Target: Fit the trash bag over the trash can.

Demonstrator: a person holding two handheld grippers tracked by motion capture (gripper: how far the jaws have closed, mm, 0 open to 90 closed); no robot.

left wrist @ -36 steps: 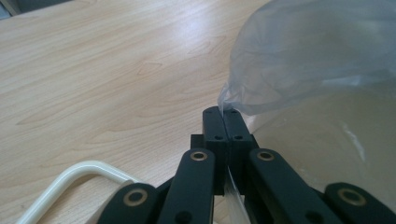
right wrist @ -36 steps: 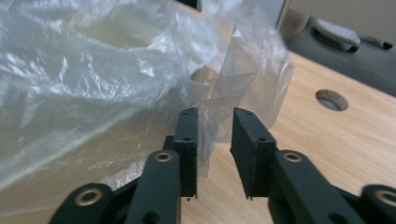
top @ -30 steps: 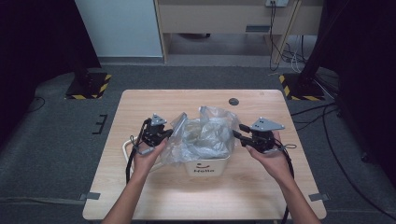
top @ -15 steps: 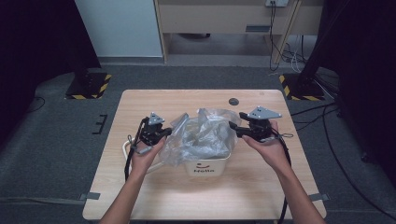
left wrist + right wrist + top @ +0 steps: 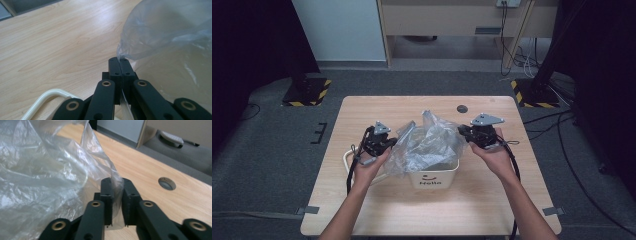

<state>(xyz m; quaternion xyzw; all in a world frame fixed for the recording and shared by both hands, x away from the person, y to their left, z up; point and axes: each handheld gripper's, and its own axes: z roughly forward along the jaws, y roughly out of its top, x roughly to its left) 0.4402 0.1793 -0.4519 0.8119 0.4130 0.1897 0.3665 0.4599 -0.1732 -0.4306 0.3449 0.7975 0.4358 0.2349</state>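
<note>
A crumpled clear plastic bag (image 5: 429, 145) lies over a white bin (image 5: 432, 181) marked "Hello" at the middle of the table. My left gripper (image 5: 394, 142) is at the bag's left edge and is shut on a pinch of the film (image 5: 119, 60). My right gripper (image 5: 460, 131) is at the bag's right edge. Its jaws have just been closing and stand a narrow gap apart (image 5: 117, 181). A fold of the bag (image 5: 37, 170) runs up between them, and the pads do not visibly press on it.
A cream loop handle (image 5: 347, 159) curves out from the bin's left side, under my left gripper (image 5: 47, 96). A round grommet hole (image 5: 462, 108) sits in the wooden table (image 5: 412, 212) behind the bag. Black stands with striped feet flank the table's far corners.
My right gripper has shifted a little away and to the left, up to the bag's right edge, and its jaws have narrowed around the film. My left gripper has kept still.
</note>
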